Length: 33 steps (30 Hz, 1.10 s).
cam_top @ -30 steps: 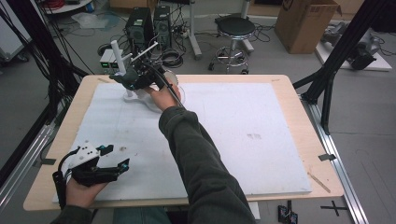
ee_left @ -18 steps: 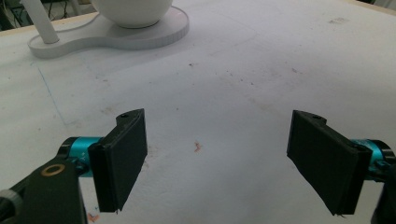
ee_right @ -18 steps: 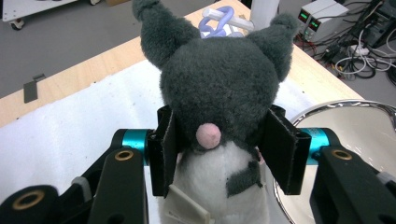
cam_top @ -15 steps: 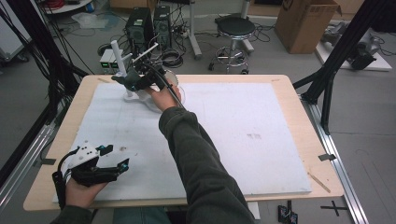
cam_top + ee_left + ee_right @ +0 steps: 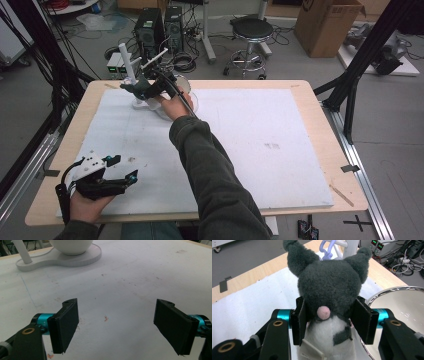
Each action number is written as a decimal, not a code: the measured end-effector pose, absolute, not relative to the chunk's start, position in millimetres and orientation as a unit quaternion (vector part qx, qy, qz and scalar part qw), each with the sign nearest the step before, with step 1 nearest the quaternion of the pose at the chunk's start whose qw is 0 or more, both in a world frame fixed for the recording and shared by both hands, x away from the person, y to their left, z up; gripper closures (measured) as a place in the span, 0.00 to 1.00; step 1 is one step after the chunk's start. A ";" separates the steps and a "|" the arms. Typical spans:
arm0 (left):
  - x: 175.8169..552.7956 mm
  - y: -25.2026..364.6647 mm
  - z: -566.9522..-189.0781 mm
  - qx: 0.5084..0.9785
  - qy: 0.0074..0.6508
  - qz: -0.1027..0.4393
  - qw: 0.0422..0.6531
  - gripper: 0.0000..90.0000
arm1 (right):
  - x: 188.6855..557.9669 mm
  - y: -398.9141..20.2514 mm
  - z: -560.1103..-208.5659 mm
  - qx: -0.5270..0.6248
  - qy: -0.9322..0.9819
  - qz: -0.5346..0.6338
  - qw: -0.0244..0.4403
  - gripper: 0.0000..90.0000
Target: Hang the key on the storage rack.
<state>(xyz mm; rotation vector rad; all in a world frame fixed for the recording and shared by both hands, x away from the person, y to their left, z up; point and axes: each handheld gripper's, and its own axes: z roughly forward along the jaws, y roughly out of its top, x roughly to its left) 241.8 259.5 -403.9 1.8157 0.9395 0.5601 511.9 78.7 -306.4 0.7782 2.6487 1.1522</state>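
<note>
The right gripper [image 5: 329,322] clamps a dark grey plush toy [image 5: 328,290] by its neck, both pads pressed into the fur, near the far left corner of the table [image 5: 310,90]. The toy hangs close to a white stand [image 5: 134,80] with a post and hook arm; a lilac loop [image 5: 326,248] on the toy's head sits near that arm. A round mirror [image 5: 402,310] lies just beside the toy.

Risks, as judged:
- Soft fur compresses; the toy may slip or twist between the pads.
- The loop may miss the hook.
- A sideways push may tip the stand or strike the mirror.

The left gripper [image 5: 117,327] rests at the near left corner, jaws spread wide and empty.
</note>
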 end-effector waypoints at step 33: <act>241.7 260.2 -403.7 0.746 0.388 0.232 0.489 0.23 | 511.4 87.1 -326.3 0.277 0.880 0.381 0.061 0.54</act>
